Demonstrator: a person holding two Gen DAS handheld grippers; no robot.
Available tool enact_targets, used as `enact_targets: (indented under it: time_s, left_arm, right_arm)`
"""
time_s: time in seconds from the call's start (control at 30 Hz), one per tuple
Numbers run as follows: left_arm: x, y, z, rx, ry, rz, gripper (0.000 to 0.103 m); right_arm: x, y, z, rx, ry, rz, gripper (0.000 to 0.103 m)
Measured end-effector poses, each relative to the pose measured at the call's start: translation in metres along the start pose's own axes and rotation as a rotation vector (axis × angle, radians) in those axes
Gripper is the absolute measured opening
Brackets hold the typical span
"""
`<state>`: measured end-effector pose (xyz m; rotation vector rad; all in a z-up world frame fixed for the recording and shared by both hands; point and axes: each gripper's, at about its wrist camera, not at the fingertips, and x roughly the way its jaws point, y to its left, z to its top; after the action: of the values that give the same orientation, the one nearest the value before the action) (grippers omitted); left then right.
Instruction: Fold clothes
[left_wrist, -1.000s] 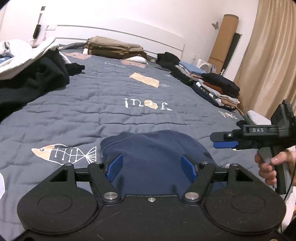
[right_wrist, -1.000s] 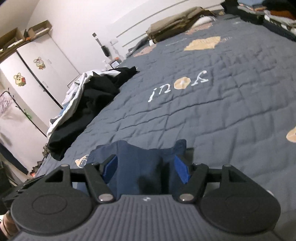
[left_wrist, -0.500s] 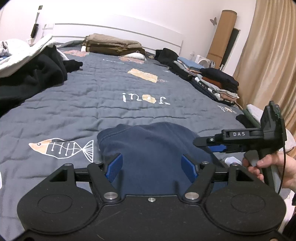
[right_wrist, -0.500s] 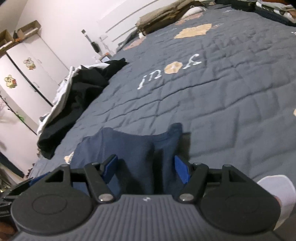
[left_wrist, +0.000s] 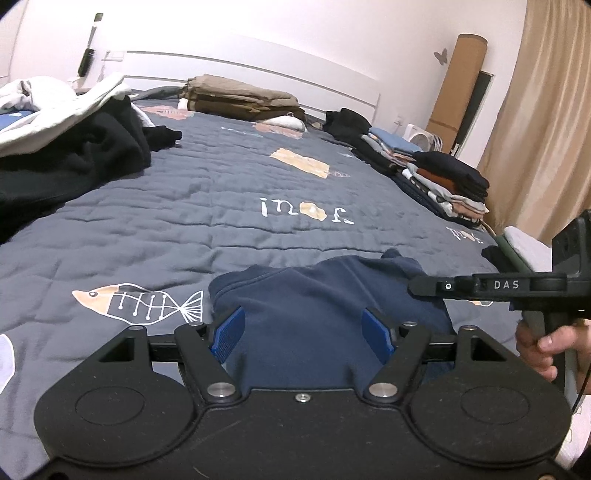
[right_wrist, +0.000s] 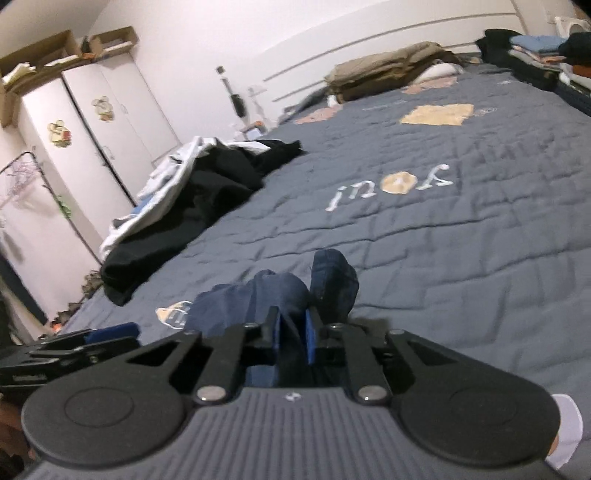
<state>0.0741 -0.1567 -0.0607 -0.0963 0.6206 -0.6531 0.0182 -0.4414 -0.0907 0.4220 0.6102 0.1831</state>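
Right gripper (right_wrist: 291, 341) is pinching a bunched fold of the navy blue cotton garment (right_wrist: 258, 295), blue pads nearly together on the cloth. Left gripper (left_wrist: 303, 332) is sitting with its blue pads wide apart, the same garment (left_wrist: 314, 295) lying between and just ahead of them on the grey quilted bedspread (left_wrist: 184, 221), not gripped. Left view is showing what the right one is not: the right gripper from the side, marked DAS, with the person's hand (left_wrist: 539, 343) wrapping its handle, plus the beige curtain (left_wrist: 546, 129) and the stack of folded clothes (left_wrist: 443, 184) along the bed's right edge. Right view alone is showing the white wardrobe (right_wrist: 92, 147) and the pile of black and white unfolded clothes (right_wrist: 203, 192) lying well apart from the garment.
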Motion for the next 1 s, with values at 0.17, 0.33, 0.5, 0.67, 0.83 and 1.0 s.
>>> enact_targets:
  time_s: [0.17,0.33,0.5,0.67,0.83,1.0]
  left_arm:
    - [0.001,-0.002,-0.001,0.016,0.005,0.0,0.069]
    - [0.0,0.0,-0.001,0.01,0.003,-0.002,0.069]
    - [0.001,-0.002,-0.001,0.01,0.004,-0.004,0.069]
    - [0.0,-0.002,-0.001,0.012,0.004,-0.003,0.069]
    - [-0.001,-0.002,0.001,0.001,0.003,-0.007,0.069]
    - [-0.003,0.002,0.004,-0.017,-0.01,-0.007,0.069]
  right_arm:
    - [-0.001,-0.008,0.0,0.016,-0.017,-0.048,0.03]
    - [-0.003,-0.009,0.001,0.012,-0.044,-0.042,0.034]
    - [0.004,-0.01,-0.002,0.014,-0.022,-0.035,0.039]
    - [0.011,-0.011,-0.01,0.024,-0.014,-0.026,0.038]
    - [0.003,0.002,-0.008,-0.001,-0.041,0.017,0.019]
    - [-0.004,0.019,-0.001,-0.052,-0.026,0.116,0.01]
